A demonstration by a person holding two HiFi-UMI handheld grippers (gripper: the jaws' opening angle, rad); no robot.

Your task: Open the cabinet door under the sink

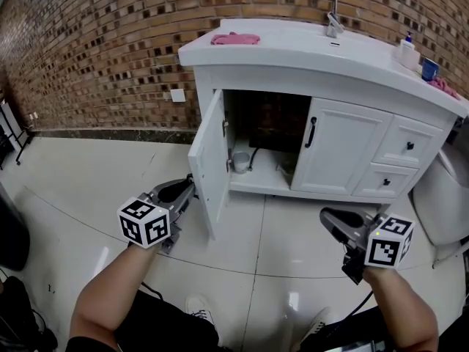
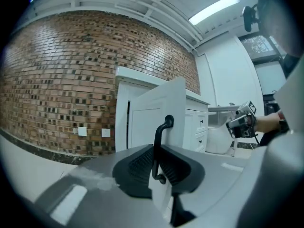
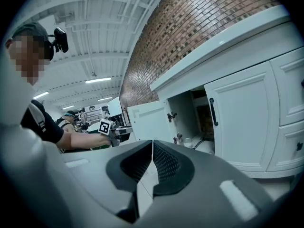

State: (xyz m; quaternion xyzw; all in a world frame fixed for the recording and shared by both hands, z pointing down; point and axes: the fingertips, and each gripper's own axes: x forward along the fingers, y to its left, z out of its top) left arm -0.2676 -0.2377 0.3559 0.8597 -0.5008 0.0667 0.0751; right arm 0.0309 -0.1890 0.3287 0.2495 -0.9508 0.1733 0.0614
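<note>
The white sink cabinet (image 1: 308,61) stands against a brick wall. Its left door (image 1: 207,160) is swung out wide, edge-on toward me in the head view. My left gripper (image 1: 187,191) is at that door's outer face. In the left gripper view the door's black handle (image 2: 159,139) runs upright between the pads, and the gripper (image 2: 156,151) is shut on it. The right door (image 1: 338,149) with its black handle (image 1: 311,132) stays closed. My right gripper (image 1: 330,218) hangs in front of the drawers, shut and empty (image 3: 152,146).
Inside the open bay sit a white cup (image 1: 240,161) and a dark hose. On the counter are a pink cloth (image 1: 234,39), a faucet (image 1: 331,9), a bottle (image 1: 407,50) and a blue cup (image 1: 429,68). A toilet (image 1: 440,204) stands at the right.
</note>
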